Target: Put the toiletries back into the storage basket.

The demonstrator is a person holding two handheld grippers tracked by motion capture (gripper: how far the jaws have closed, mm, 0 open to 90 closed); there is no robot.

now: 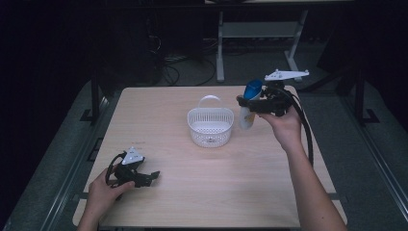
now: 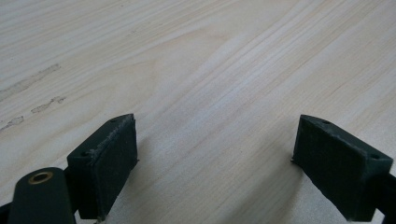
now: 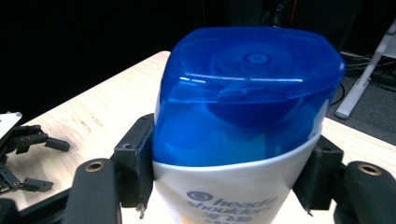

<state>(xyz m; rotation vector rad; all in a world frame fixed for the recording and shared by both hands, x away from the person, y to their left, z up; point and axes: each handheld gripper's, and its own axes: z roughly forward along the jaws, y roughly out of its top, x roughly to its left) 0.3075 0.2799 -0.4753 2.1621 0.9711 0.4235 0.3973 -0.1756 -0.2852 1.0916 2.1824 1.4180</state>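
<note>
Right hand-held gripper (image 1: 246,103): clamped on shampoo bottle (image 1: 249,106), just below the cap.
Bottle axis: near upright, blue cap (image 3: 247,93) topmost, beside basket (image 1: 210,126).
Left hand-held gripper (image 2: 215,163): jaws wide apart, empty, low over surface (image 1: 202,187).

Dim room, pale wooden table

The light-wood table (image 1: 207,192) stands on grey floor (image 1: 375,159); behind it a white-legged desk frame (image 1: 220,53) and tangled black cables (image 1: 168,67) (the far side is nearly black).
</note>
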